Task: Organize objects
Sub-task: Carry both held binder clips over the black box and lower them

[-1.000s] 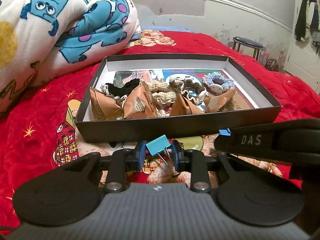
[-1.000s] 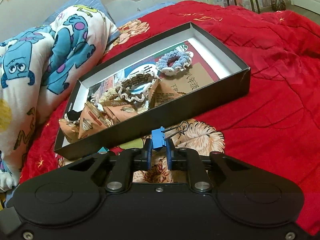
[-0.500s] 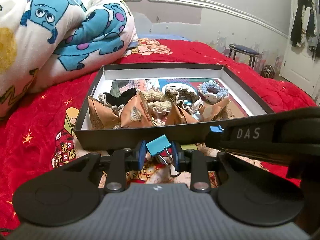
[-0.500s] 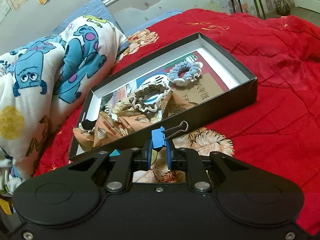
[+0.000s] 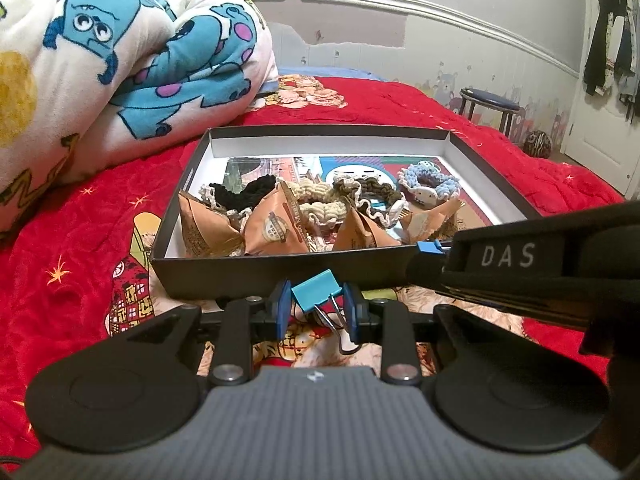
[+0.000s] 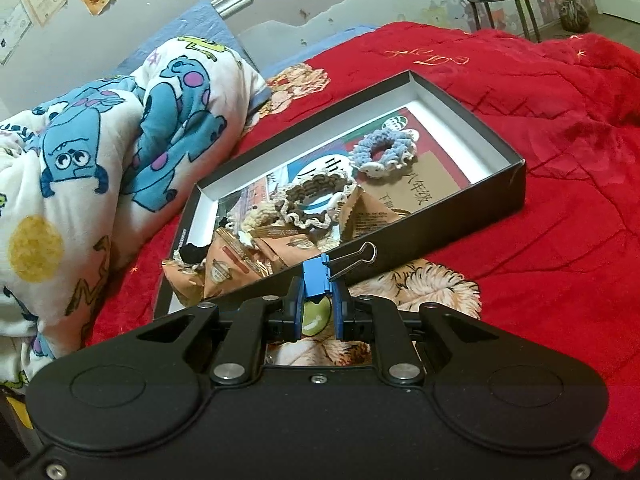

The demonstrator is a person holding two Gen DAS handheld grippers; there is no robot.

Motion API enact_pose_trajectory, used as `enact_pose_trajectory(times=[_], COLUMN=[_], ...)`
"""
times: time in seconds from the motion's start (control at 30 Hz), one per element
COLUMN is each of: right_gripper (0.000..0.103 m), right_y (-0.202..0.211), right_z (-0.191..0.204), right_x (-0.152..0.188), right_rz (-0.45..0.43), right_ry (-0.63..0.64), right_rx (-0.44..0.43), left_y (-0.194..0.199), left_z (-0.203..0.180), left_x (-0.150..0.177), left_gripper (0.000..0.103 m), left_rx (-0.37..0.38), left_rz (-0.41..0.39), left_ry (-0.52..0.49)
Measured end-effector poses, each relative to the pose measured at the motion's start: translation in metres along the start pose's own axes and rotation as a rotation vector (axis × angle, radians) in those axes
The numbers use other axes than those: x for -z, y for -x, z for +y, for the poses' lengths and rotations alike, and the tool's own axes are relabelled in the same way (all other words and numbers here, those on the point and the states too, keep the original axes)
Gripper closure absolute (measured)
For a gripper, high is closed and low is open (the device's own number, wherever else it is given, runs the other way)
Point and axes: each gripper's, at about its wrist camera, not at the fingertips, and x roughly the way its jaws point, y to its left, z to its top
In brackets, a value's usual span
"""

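Both tongs are clamped on small binder clips in front of the box: the left gripper [image 5: 316, 312] is closed on a light blue metal binder clip [image 5: 317, 295], gripped across its body with the wire handles hanging down, and the right gripper [image 6: 318, 306] is pinched nearly together on a darker blue binder clip [image 6: 316, 276], whose wire handle juts out to the right.

A slip could be expected from the right grip, since only the clip's narrow edge appears to be held; a knock against the box's near wall would likely be enough to twist it free. A collision between the two tools is also possible (the right one already crosses close to the left clip in the left view).

On the red quilted bedspread [image 6: 560, 240], a shallow black cardboard box with a white interior [image 5: 248, 276] is laid flat. Printed booklets line its floor; over them are gathered several tan paper snack packets [image 5: 276, 228], then crocheted scrunchies in black, cream and brown [image 6: 312, 196], and a pale blue scrunchie [image 6: 382, 152] set apart towards the far end.
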Motion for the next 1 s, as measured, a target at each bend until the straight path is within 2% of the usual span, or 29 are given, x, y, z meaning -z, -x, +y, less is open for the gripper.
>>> enact_pose_trajectory(times=[0.3,0.47,0.73,0.87,1.0], right_gripper=[0.088,0.088,0.088,0.088,0.088], right_y=[0.013,0.021,0.022,0.022,0.021], right_z=[0.001,0.001,0.003,0.004,-0.003], right_x=[-0.007,-0.014,-0.018,-0.022,-0.025], right_rz=[-0.060,-0.096,-0.130,-0.147,-0.148], right_ry=[0.007,0.004,0.009,0.035,-0.003], right_rx=[-0.019,-0.066,-0.102,-0.092,-0.093], left_y=[0.015,0.022,0.026,0.025,0.026], left_z=[-0.001,-0.004,0.001,0.002,0.004], left_x=[-0.004,-0.008,-0.012,-0.013,-0.013], left_gripper=[0.071,0.071,0.071,0.071,0.071], left_rx=[0.087,0.117,0.106,0.088,0.091], left_rz=[-0.086,-0.132,-0.154,-0.164,-0.166], left_ry=[0.022,0.015,0.042,0.048,0.059])
